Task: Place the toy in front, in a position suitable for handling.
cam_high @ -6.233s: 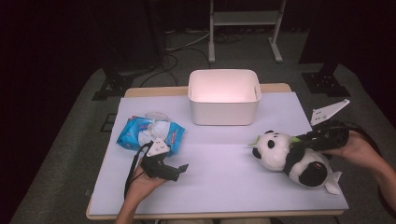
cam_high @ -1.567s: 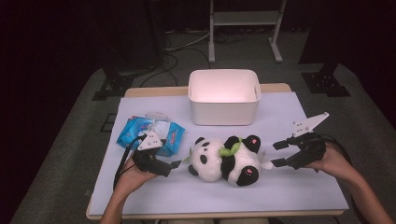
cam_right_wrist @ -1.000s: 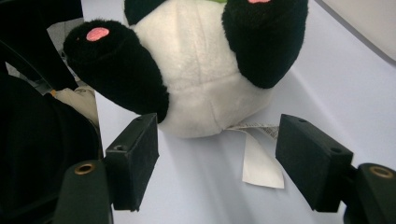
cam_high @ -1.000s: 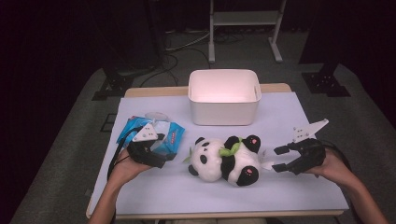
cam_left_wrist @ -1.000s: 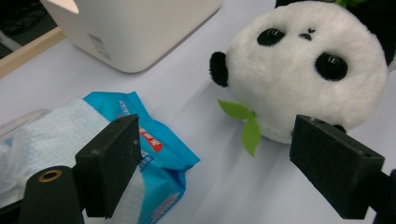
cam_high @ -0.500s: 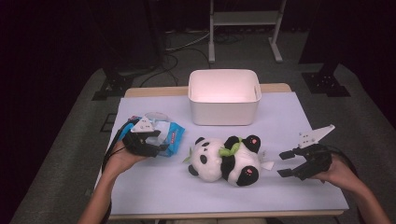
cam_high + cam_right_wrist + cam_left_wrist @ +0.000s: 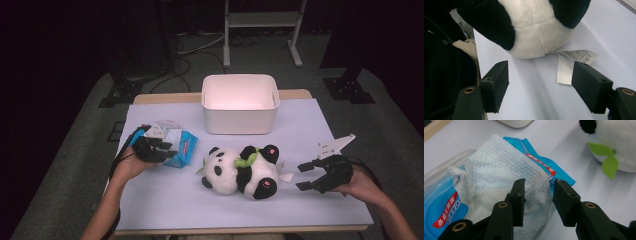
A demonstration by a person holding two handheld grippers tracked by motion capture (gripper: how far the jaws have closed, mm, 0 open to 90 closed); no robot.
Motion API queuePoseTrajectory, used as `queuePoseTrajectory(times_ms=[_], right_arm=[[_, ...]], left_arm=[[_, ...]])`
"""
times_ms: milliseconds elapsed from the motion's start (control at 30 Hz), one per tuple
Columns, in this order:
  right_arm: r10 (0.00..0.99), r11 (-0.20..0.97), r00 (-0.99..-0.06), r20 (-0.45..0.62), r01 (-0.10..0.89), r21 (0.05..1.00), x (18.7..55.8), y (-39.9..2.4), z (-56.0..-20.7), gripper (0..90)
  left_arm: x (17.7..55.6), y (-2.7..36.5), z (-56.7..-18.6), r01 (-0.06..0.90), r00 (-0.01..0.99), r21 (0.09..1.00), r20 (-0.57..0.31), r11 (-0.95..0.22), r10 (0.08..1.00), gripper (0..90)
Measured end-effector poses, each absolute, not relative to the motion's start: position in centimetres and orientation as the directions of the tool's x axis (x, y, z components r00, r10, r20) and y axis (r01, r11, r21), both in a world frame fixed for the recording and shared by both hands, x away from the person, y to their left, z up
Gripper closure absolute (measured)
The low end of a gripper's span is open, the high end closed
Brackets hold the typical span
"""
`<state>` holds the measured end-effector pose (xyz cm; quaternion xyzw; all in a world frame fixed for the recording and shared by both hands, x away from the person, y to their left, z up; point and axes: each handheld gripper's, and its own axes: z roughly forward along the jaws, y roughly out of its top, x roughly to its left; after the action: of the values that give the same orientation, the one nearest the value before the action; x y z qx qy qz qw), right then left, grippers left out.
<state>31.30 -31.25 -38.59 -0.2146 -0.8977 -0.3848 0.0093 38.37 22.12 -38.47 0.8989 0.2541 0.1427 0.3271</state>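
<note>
A blue pack of wet wipes lies at the table's left, and a white wipe sticks out of its top. My left gripper is over the pack. Its jaws have just been closing, the wipe's edge lies between them, and a gap still shows. A plush panda lies on its side mid-table; its head shows beside the pack. My right gripper stands open on the table right of the panda's rear. The panda's sewn-in label lies by one of its jaws.
A white bin stands at the back middle of the white table. Dark floor, cables and a metal stand's legs lie beyond the table's far edge.
My left gripper has slid away from the person onto the wipes pack and its jaws have narrowed around the wipe. The right gripper has drifted slightly right. The panda has not moved.
</note>
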Motion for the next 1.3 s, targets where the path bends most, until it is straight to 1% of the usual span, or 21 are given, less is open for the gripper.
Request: queuePoseTrajectory(times_ms=[133, 267, 433, 533, 700, 900, 1300], right_arm=[[0.377, 0.613, -0.908, 0.185, 0.394, 0.685, 31.3, -31.1, -38.8, 28.6], [0.374, 0.614, -0.908, 0.190, 0.396, 0.683, 31.4, -30.9, -39.1, 28.6], [0.372, 0.617, -0.909, 0.189, 0.395, 0.681, 31.4, -30.7, -39.2, 28.7], [0.373, 0.617, -0.909, 0.186, 0.393, 0.682, 31.4, -30.7, -39.2, 28.6], [0.377, 0.613, -0.907, 0.187, 0.396, 0.683, 31.2, -31.0, -39.3, 28.7], [0.384, 0.609, -0.904, 0.188, 0.400, 0.685, 31.0, -31.4, -39.4, 28.6], [0.385, 0.606, -0.905, 0.183, 0.397, 0.689, 30.8, -31.6, -39.4, 28.7]], left_arm=[[38.6, 22.4, -38.9, 0.375, 0.831, 0.663, 0.071, -0.648, 0.553, 66.7], [38.7, 22.4, -38.9, 0.369, 0.835, 0.666, 0.068, -0.649, 0.545, 74.0], [38.8, 22.1, -38.8, 0.352, 0.844, 0.653, 0.089, -0.671, 0.528, 85.3], [38.8, 21.9, -38.7, 0.345, 0.850, 0.639, 0.098, -0.687, 0.517, 89.0], [38.8, 21.9, -38.5, 0.331, 0.861, 0.631, 0.102, -0.701, 0.499, 89.8], [38.6, 22.0, -37.9, 0.331, 0.871, 0.660, 0.062, -0.675, 0.487, 89.8], [37.8, 21.1, -36.6, 0.297, 0.904, 0.678, 0.028, -0.673, 0.428, 89.8]])
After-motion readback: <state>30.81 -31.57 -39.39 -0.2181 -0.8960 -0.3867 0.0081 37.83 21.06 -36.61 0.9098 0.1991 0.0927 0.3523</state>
